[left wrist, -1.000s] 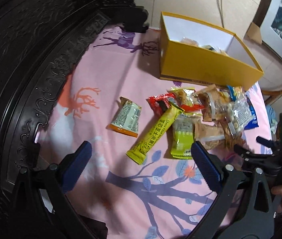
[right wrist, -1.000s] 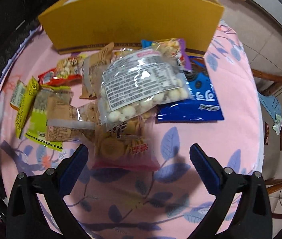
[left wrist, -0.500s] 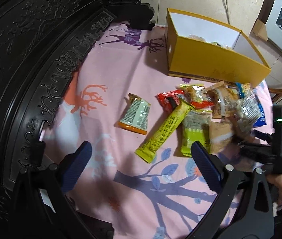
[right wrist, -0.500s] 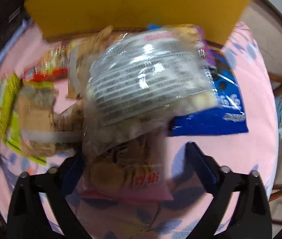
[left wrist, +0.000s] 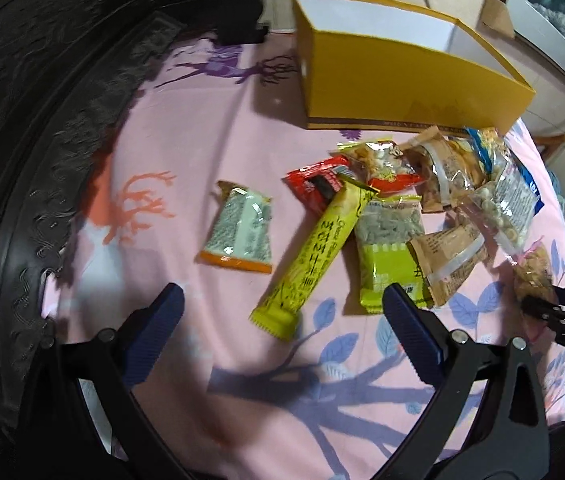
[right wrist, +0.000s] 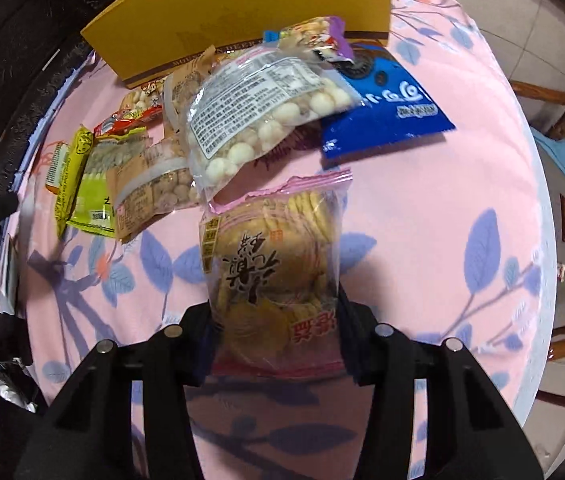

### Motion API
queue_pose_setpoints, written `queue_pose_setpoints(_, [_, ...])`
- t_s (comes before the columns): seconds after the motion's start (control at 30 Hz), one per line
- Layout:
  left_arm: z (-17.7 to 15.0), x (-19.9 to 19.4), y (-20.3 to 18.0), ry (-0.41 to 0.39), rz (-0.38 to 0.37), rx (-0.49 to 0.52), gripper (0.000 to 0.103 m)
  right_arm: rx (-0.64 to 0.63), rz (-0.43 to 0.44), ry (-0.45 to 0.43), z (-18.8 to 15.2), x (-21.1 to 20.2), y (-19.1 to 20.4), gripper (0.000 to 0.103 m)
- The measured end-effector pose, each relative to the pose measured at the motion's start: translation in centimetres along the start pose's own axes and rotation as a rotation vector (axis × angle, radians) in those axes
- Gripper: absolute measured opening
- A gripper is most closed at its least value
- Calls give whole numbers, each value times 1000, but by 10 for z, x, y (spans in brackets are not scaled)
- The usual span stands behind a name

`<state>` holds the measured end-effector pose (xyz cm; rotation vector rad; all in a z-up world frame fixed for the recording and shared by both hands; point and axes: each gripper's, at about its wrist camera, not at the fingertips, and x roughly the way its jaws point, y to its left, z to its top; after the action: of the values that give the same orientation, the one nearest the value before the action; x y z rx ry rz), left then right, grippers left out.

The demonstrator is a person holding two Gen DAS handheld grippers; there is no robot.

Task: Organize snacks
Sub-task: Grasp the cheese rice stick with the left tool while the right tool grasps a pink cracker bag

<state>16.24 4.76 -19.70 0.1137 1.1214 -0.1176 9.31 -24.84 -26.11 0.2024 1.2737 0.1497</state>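
Several snack packets lie piled on a pink patterned cloth in front of an open yellow box (left wrist: 402,80). My right gripper (right wrist: 274,320) has its jaws closing, and the pads press both sides of a clear pink-edged cracker bag (right wrist: 270,264), which tilts clear of the pile. That bag (left wrist: 534,268) also shows at the right edge of the left wrist view. My left gripper (left wrist: 282,300) stands open above the cloth, just short of a long yellow bar (left wrist: 322,248), with nothing between its fingers. An orange-edged packet (left wrist: 242,236) lies apart to the left.
A clear bag of white balls (right wrist: 266,112) and a blue packet (right wrist: 390,108) lie nearest the yellow box (right wrist: 242,20). Dark carved wood (left wrist: 42,160) rims the cloth on the left. A wooden chair (right wrist: 562,100) stands past the right edge.
The right gripper's jaws have come in from wide open onto the cracker bag and drawn it out from under the white-ball bag. The left gripper has sunk closer to the snacks.
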Motion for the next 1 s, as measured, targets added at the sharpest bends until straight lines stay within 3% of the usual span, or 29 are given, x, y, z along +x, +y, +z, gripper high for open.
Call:
queue_pose_setpoints(0.13, [6,21,-7,2,-24,66,95,45,13,15,-5,-3,-3,51])
queue_pose_setpoints(0.37, [12,46,-19,33,-113,143,69,74,40,23,-6,-4,-11,51])
queue_pose_setpoints(0.6, [15,67,-22,70,-108,164,61,66,46,26,-5,-5,-11,51])
queue_pose_setpoints(0.63, [15,72,-20,83,-111,155,57,66,46,26,-5,-5,-11,51])
queue_pose_setpoints(0.67, [15,75,-18,93,-112,152,44,66,46,27,-5,-4,-11,51])
queue_pose_setpoints(0.77, [12,79,-16,99,-118,155,21,69,44,28,-3,-3,-10,51])
queue_pose_setpoints(1.0, [5,36,-11,20,-170,125,21,60,50,-11,-1,-16,-7,51])
